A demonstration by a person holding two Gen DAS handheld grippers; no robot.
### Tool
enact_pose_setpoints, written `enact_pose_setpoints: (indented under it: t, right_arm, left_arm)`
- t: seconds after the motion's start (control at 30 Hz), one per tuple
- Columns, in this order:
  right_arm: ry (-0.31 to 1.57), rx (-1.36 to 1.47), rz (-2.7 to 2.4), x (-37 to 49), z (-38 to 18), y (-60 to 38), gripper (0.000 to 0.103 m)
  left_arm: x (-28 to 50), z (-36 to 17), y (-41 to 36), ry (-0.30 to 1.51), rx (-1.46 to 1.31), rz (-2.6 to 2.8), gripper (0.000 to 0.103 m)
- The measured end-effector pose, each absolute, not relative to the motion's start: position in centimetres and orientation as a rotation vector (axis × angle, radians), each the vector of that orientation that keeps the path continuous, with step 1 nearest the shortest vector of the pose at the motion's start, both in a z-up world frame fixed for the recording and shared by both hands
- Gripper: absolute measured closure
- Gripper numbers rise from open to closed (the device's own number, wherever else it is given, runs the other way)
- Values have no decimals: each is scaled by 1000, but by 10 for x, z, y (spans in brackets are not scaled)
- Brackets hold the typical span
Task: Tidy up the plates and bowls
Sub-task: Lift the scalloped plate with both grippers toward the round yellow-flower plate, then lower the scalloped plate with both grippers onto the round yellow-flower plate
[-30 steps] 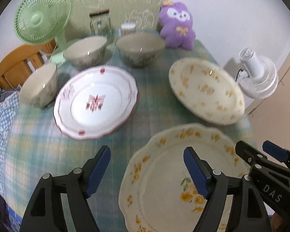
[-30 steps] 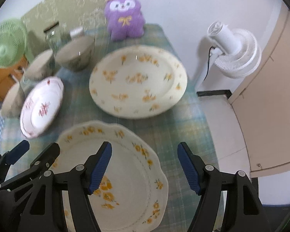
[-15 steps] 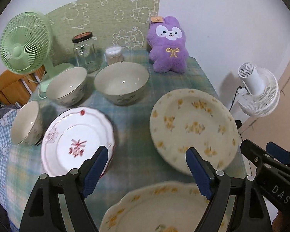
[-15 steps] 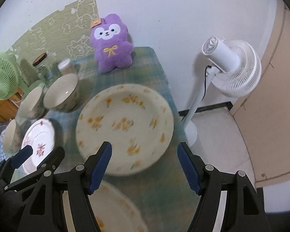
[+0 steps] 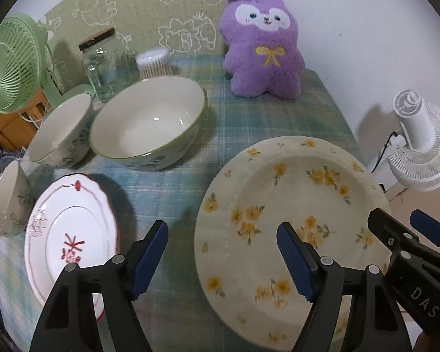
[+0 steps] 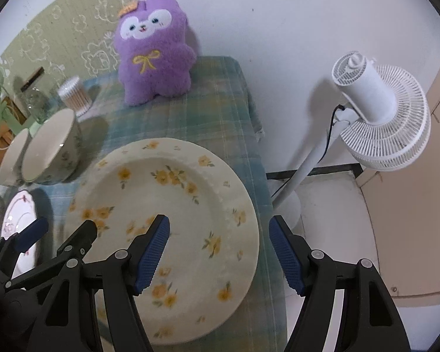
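Yellow-flowered plate [image 6: 173, 223] lies flat at the table's right edge. The right gripper [image 6: 218, 255], empty and spread, straddles its right rim from above; the left gripper [image 5: 221, 259], empty and narrowing, straddles its left rim. Both hover equally near.

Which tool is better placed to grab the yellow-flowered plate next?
Probably right. The right tool straddles the yellow-flowered plate's table-edge rim, open and empty. The left tool, jaws closing on nothing, hangs mostly over cloth between it and the red-trimmed plate.
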State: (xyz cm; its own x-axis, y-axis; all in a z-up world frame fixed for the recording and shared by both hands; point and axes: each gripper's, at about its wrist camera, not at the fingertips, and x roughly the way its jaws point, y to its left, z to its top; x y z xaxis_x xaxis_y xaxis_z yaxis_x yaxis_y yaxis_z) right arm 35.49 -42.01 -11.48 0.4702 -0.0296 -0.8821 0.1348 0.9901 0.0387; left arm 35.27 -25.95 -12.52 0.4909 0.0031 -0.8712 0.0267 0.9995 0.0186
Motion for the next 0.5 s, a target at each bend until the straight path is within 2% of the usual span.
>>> enact_pose_setpoints:
  t: [0.13, 0.2, 0.33, 0.37, 0.43, 0.5]
  right_arm:
    - [1105, 109, -94, 366, -130, -424, 30]
    - [1113, 105, -91, 372, -135, -425, 31]
    - [1120, 99, -104, 381, -143, -428, 41]
    - [1125, 104, -100, 383, -144, -430, 41]
    - [1136, 109, -95, 386, -148, -430, 49]
    - [1146, 117, -87, 387, -150, -430, 49]
  left_arm:
    - [362, -137, -263, 1077, 51, -5, 29]
    - [366, -142, -264, 1092, 54, -5, 36]
    - [373, -150, -265, 1119, 52, -2, 45]
    - [373, -151, -265, 1122, 46, -7, 45]
    - [374, -152, -266, 1120, 44, 0, 45]
    - [374, -153, -265, 1119, 41, 3, 45]
